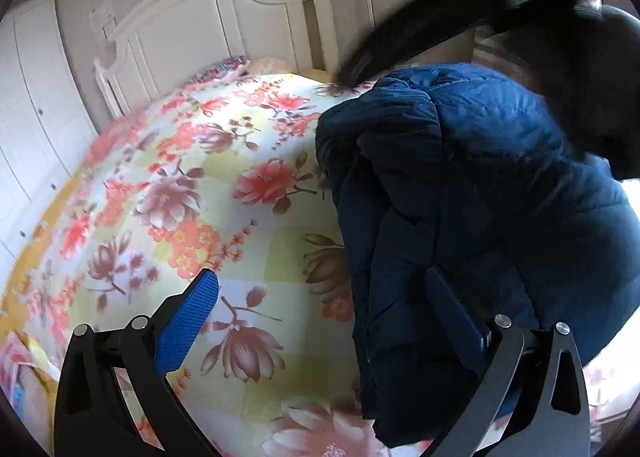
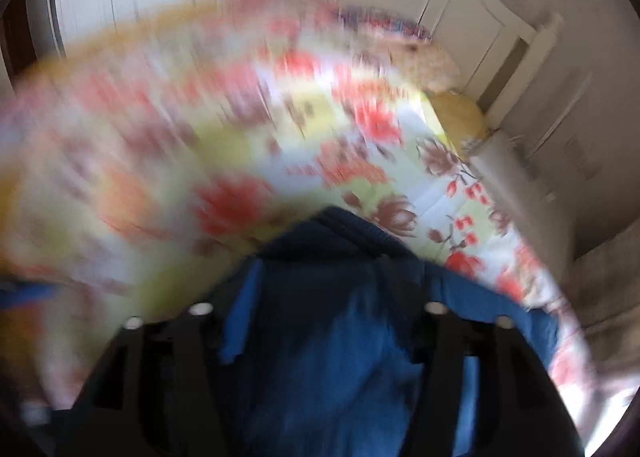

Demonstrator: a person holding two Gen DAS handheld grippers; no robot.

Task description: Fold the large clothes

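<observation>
Fingers, left gripper (image 1: 340, 321): spread, navy puffer jacket (image 1: 460, 217) against one finger. Right gripper (image 2: 332, 309): jacket bunched between, closure indeterminable. Floral bedspread (image 1: 180, 185) beneath. Advice: lay flat, smooth before creasing.

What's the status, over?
Left gripper open, beside navy puffer jacket. Right gripper has jacket fabric between its fingers; grip unclear, view blurred. Jacket bunched on floral bedspread. Nothing in the way.

Floral-quilted bed (image 1: 208, 185) carries a navy jacket (image 1: 460, 217).

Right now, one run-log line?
left gripper: open, beside navy puffer jacket | right gripper: jacket between fingers, blurred | floral bedspread beneath
</observation>
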